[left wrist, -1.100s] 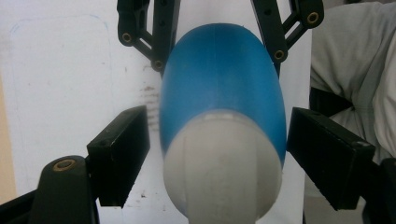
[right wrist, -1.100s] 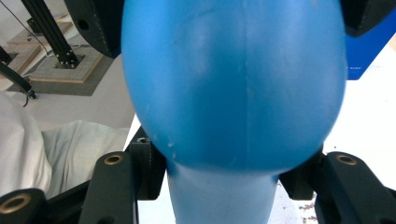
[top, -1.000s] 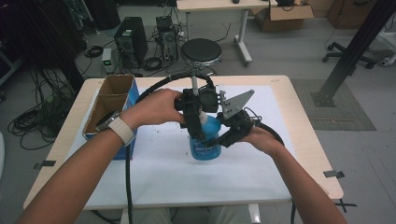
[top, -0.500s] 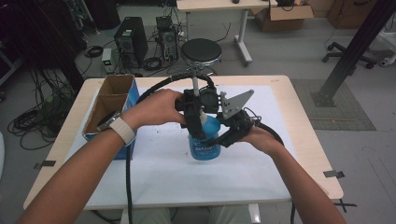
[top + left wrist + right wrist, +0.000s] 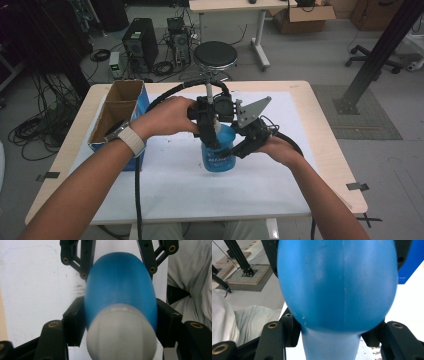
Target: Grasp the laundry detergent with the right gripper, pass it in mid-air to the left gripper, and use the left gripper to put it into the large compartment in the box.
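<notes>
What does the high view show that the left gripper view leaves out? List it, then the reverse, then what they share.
High view: the open cardboard box at the left, the black stool on the floor behind, and the right tongs gripping the bottle from the side. Left gripper view: the bottle's pale cap close up, with the left tongs clamped on either side just behind it. Both: the blue bottle and the white sheet beneath it.

1. The blue bottle (image 5: 337,285) is cut off by the top and bottom edges of the right gripper view.
2. Its white cap (image 5: 122,335) is blurred, cropped at the bottom edge.
3. The label (image 5: 218,160) print is too small to read.
</notes>
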